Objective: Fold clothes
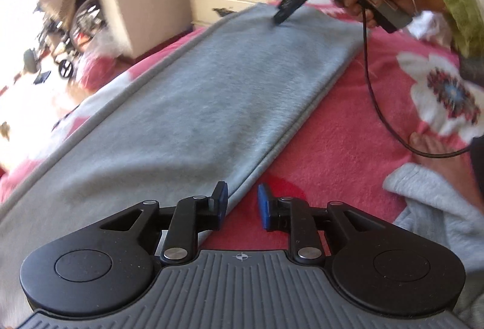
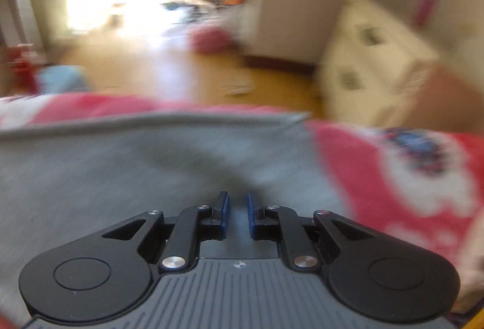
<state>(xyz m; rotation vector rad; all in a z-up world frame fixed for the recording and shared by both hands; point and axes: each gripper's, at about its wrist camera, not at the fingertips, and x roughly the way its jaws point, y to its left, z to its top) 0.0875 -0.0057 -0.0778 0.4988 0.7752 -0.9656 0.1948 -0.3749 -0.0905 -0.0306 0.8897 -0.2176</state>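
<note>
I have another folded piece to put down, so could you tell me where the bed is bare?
Free: pink floral blanket between the long grey garment and the black cable. Crowded: the crumpled grey cloth near right.

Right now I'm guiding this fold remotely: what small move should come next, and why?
Probably close the left gripper on the grey garment edge. Its jaws stand open, empty, at that near edge, while the right gripper touches the far end.

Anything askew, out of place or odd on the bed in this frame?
Nothing stands out. The grey garment lies folded flat and long on the pink floral blanket; another grey piece sits bunched at the right edge.
</note>
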